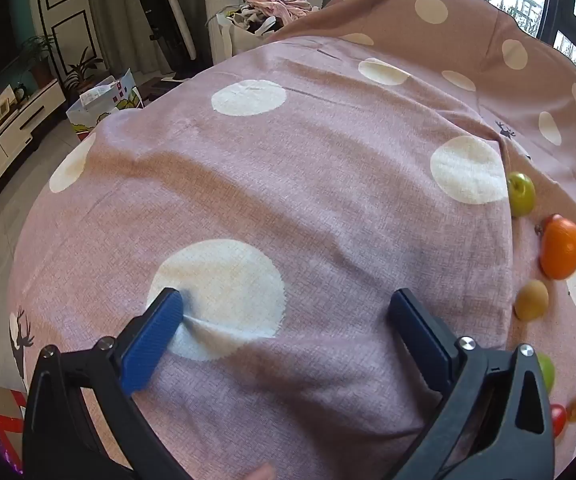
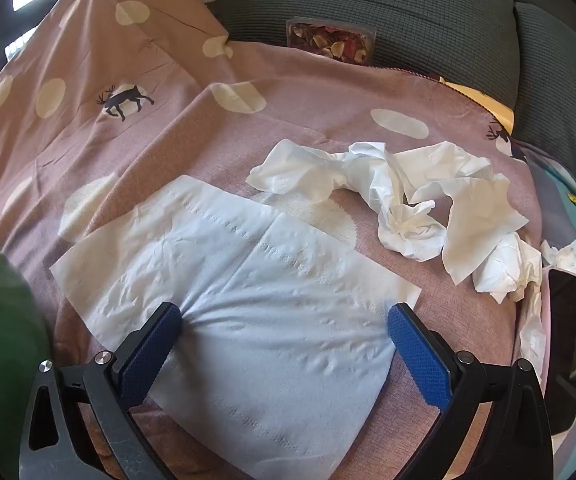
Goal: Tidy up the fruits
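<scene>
Grippers — left gripper (image 1: 284, 312), right gripper (image 2: 284, 320) — gape empty over woven cloth (image 1: 288, 184) and embossed tissue (image 2: 248, 280).

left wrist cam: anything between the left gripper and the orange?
Only bare spotted cloth lies between the open left gripper and the orange, seen in the left wrist view. A small brownish fruit sits just below the orange.

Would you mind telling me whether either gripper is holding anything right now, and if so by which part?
Nothing is held. The left gripper stands open over the bedsheet; the right gripper stands open over the flat tissue.
</scene>
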Demonstrator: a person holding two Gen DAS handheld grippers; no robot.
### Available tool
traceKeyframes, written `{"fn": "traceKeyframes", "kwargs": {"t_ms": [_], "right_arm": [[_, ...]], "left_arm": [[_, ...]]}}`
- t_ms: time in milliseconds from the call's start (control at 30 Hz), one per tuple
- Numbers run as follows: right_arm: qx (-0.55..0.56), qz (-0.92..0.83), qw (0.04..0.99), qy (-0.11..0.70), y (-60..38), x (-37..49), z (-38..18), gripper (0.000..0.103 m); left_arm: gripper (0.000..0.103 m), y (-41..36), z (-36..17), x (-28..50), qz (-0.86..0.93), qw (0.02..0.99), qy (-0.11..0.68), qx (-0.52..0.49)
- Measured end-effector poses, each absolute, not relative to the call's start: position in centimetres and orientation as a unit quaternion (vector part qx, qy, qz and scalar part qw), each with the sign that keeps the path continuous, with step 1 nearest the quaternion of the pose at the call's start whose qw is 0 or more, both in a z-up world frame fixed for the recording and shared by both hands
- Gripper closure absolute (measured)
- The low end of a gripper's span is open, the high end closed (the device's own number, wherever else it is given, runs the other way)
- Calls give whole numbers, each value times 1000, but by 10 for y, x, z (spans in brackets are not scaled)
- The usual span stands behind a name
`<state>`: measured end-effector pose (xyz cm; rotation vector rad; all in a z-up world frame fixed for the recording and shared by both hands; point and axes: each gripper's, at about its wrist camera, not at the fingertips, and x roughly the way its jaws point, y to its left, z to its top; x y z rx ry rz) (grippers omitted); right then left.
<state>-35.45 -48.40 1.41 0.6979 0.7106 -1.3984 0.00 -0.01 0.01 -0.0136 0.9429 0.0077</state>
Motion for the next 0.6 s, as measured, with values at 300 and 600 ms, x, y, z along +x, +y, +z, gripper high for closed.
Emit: {"fn": "traceKeyframes", "kwargs": {"t_ms": [300,600], "right_arm": [[307,-617,651,318,-483,-354,14,1],[309,-618,645,326,-490,-352,16,1]], "left_arm": [[0,0,0,0,4,891,454,-7],[2,-2,15,-17,-18,886,464,11]]}}
